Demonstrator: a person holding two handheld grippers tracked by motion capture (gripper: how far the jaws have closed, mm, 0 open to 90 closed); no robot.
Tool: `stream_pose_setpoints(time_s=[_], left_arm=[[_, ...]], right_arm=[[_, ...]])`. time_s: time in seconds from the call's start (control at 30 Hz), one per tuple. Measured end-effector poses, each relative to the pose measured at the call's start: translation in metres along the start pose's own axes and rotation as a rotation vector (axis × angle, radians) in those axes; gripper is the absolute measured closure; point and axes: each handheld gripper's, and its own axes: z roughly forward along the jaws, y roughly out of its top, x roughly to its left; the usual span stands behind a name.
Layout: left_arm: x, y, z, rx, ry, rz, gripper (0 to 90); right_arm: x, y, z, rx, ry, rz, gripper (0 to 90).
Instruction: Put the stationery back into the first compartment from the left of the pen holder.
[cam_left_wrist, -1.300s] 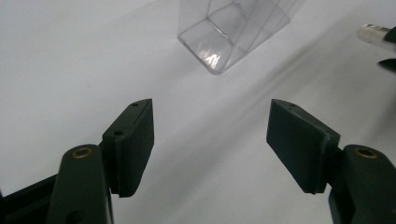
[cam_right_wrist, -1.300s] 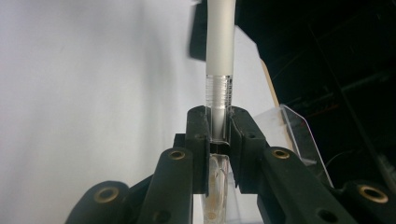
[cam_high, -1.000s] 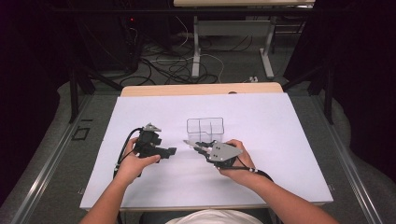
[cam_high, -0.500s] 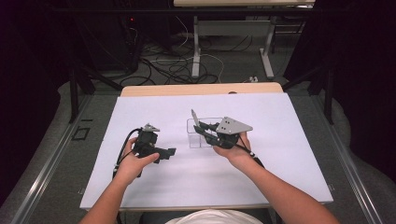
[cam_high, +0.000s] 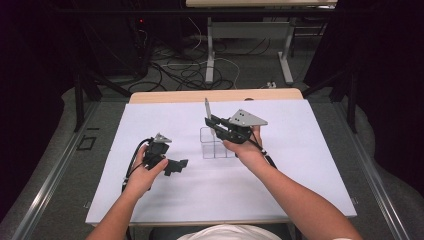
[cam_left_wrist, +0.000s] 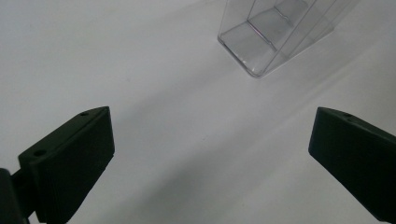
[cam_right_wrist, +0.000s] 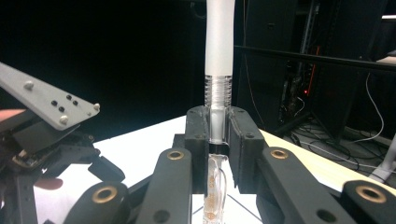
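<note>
Fingers of the right gripper (cam_high: 214, 122) clamp a slim frosted-clear pen (cam_right_wrist: 218, 60) upright, centre frame, above the clear plastic divided box (cam_high: 216, 145). The left gripper (cam_high: 176, 166) gapes empty lower left, white counter (cam_high: 300, 165) bare around.

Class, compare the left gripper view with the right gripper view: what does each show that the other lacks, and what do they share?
Left gripper view: the left hand-held gripper, jaws wide apart over bare paper, and the clear divided container lying ahead.

Right gripper view: the right hand-held gripper shut on an upright pen-like tube, with dark racks and floor cables behind.

Both: the white table cover.
</note>
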Motion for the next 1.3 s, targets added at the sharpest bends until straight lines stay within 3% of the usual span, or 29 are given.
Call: stream_pose_setpoints(time_s=[0.2,0.47,0.6,1.03,1.3], left_arm=[[0.003,-0.001,0.001,0.008,0.008,0.015,0.2],[0.001,-0.002,0.002,0.021,0.005,0.029,0.2],[0.001,-0.003,0.003,0.027,0.004,0.027,0.2],[0.001,-0.004,0.005,0.037,0.0,0.035,0.2],[0.001,-0.004,0.005,0.044,-0.001,0.035,0.2]], right_arm=[[0.003,-0.002,0.01,0.005,-0.009,0.016,79.1],[0.007,-0.01,0.019,0.058,-0.037,0.07,79.1],[0.008,-0.014,0.023,0.079,-0.037,0.054,79.1],[0.012,-0.026,0.03,0.174,-0.053,0.074,79.1],[0.011,-0.028,0.03,0.198,-0.057,0.068,78.9]])
